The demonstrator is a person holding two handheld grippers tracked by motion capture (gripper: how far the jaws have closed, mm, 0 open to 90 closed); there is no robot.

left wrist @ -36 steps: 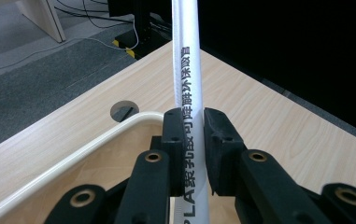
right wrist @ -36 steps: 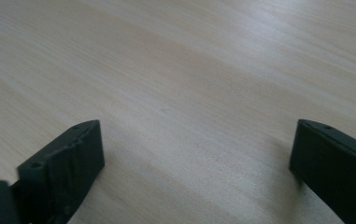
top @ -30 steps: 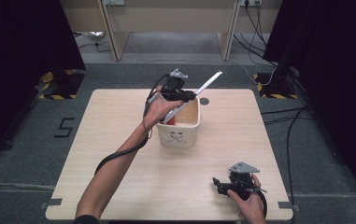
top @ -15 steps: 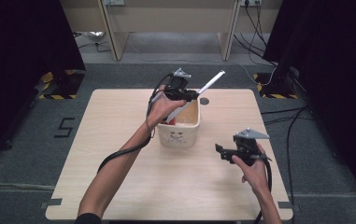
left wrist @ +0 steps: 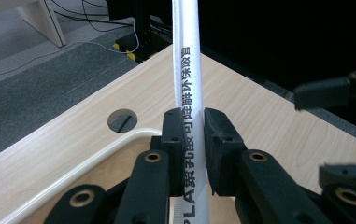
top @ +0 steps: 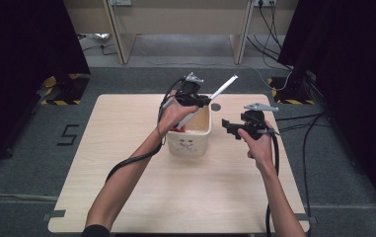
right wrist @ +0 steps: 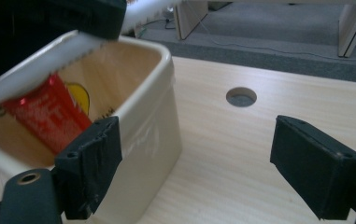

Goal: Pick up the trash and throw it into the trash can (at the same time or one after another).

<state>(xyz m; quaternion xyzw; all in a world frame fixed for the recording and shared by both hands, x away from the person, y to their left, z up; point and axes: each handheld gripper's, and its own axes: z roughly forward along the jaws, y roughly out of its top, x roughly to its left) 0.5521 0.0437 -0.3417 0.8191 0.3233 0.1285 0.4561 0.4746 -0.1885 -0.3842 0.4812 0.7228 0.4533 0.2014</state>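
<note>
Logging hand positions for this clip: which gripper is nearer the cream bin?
Left. The left gripper sits over the cream bin's far rim, shut on a wrapped straw. The right gripper hangs open beside the bin's right wall, apart from it.

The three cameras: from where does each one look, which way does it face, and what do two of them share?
High view: above the person's side, looking forward and down on the table; both forearms enter from below, left claw and right claw over the table.
Left gripper view: rides the left claw, looking along its jaws, shut on a wrapped straw.
Right gripper view: rides the right claw, open, facing the cream bin with a red packet inside.
Shared: straw, bin and the table's round hole.
</note>
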